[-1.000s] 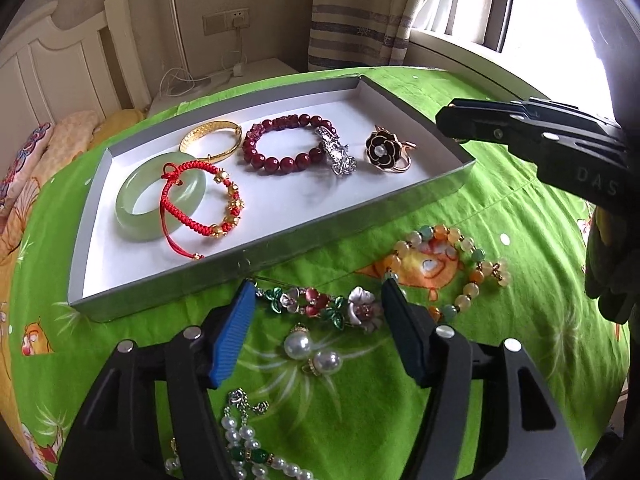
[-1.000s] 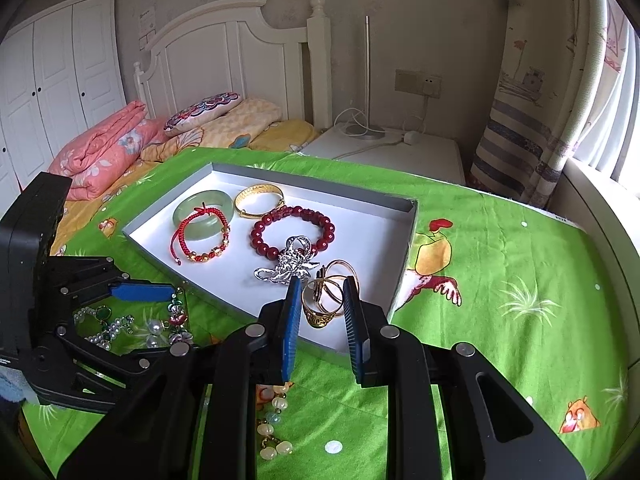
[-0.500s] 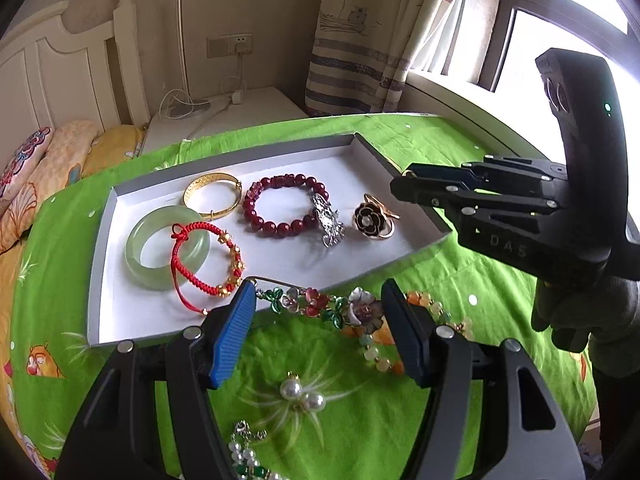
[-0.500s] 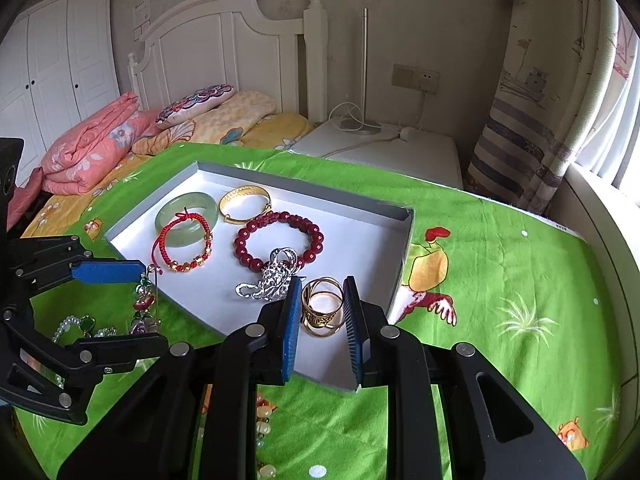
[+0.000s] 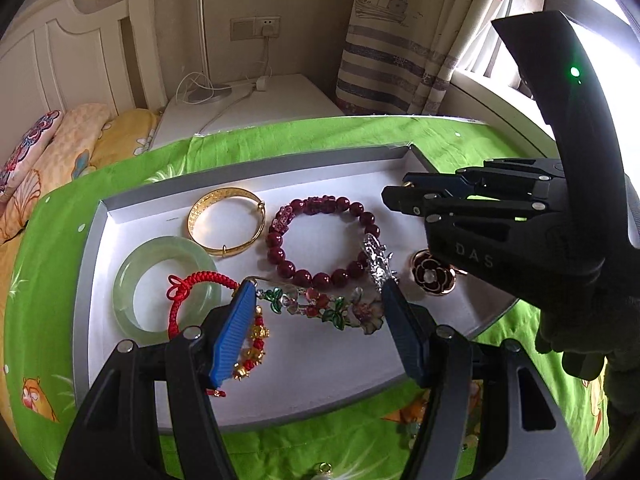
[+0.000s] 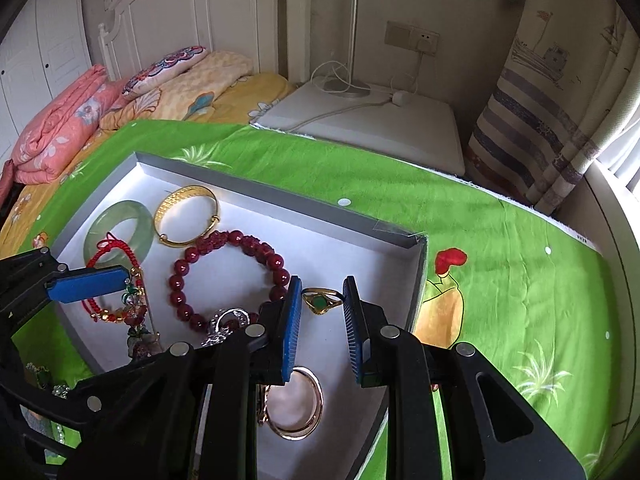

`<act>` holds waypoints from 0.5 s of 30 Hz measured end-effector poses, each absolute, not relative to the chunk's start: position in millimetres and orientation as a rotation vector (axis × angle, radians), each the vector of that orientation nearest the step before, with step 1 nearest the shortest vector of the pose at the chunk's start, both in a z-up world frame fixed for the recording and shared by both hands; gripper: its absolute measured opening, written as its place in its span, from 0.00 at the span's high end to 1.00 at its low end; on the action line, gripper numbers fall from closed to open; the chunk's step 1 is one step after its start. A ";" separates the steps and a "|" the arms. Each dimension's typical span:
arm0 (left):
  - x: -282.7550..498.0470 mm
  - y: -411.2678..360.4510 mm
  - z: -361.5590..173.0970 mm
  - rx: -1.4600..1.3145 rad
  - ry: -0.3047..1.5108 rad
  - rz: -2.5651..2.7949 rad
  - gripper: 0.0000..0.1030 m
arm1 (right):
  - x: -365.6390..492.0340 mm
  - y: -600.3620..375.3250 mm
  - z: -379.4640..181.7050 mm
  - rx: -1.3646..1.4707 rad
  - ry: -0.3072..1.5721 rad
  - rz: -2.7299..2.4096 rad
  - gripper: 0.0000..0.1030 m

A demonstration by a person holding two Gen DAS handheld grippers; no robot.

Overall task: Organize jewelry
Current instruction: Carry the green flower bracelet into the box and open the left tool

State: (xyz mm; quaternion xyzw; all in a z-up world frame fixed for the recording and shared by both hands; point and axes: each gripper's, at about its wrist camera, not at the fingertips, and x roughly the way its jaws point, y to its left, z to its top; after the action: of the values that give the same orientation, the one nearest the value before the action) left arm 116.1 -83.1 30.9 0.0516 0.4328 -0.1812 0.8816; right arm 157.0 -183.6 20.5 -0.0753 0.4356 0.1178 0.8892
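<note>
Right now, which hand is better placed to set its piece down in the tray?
Right, probably. The right tool holds the gold ring over a bare part of the tray. The left tool holds the flower bracelet above the red cord bracelet and the bead bracelet, so it could land on them.

We have two fisheye views, each riding a handheld gripper and looking steeply down along its jaws, close over the tray (image 5: 94,256). Our left wrist view faces the headboard (image 5: 72,56) and curtain (image 5: 404,36), with the right gripper (image 5: 394,200) entering at its right edge. Our right wrist view looks from the tray's window end toward the bed (image 6: 168,96), with the left gripper (image 6: 86,284) at its left edge. Both share the tray, the green cloth (image 6: 520,260) and the wall socket (image 6: 412,38).
</note>
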 end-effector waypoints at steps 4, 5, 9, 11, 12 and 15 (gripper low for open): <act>115.9 -80.4 26.9 0.098 0.909 -0.391 0.37 | 158.8 -184.0 18.6 -0.142 0.911 0.236 0.78; 114.5 -79.7 27.7 0.098 0.902 -0.390 0.37 | 158.3 -184.7 20.2 -0.128 0.906 0.241 0.78; 103.2 -67.3 41.4 0.083 0.849 -0.378 0.28 | 141.0 -192.5 35.8 -0.076 0.843 0.261 0.69; 92.5 -54.8 52.0 0.078 0.806 -0.357 0.23 | 124.5 -196.9 45.4 -0.061 0.800 0.280 0.69; 85.5 -46.4 57.4 0.071 0.785 -0.347 0.19 | 114.8 -200.0 49.4 -0.057 0.779 0.289 0.66; 62.9 -20.1 69.9 0.041 0.731 -0.308 0.09 | 81.6 -207.4 54.3 -0.055 0.731 0.309 0.47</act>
State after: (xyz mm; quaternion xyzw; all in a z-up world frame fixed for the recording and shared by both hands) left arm 62.9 -20.1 69.9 0.0200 0.3560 -0.1500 0.9222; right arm 81.6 -207.4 54.3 -0.0269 0.3561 0.1505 0.9219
